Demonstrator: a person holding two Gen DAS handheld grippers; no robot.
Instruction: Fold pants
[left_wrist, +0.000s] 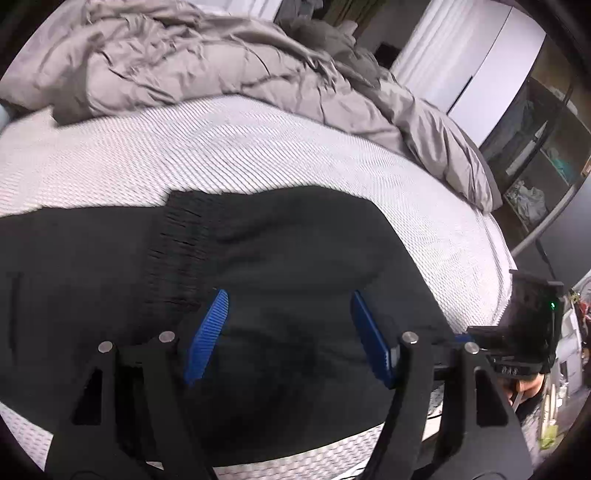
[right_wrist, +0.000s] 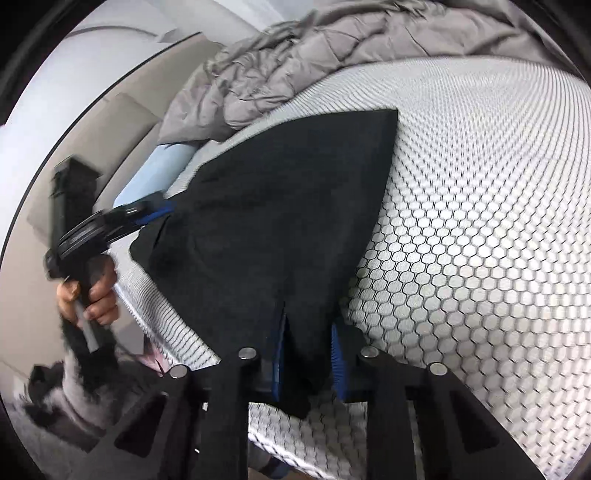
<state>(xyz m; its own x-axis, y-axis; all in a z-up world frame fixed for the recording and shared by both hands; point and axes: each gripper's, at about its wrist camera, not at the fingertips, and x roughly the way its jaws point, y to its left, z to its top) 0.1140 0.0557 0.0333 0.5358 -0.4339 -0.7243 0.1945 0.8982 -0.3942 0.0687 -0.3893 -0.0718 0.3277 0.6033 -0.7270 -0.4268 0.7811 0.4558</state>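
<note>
Black pants (right_wrist: 280, 206) lie lengthwise from right gripper (right_wrist: 308, 354) toward duvet (right_wrist: 295, 66)

Bare mattress (left_wrist: 258, 147) with white honeycomb-quilted cover, filling most of both views. Rumpled grey duvet (left_wrist: 207, 62) heaped along far side. White wardrobe doors (left_wrist: 491, 70) beyond bed; dark open shelving (left_wrist: 543, 147) beside them, holding cloth items. Pale beige wall panels (right_wrist: 122, 122) behind bed edge.
</note>
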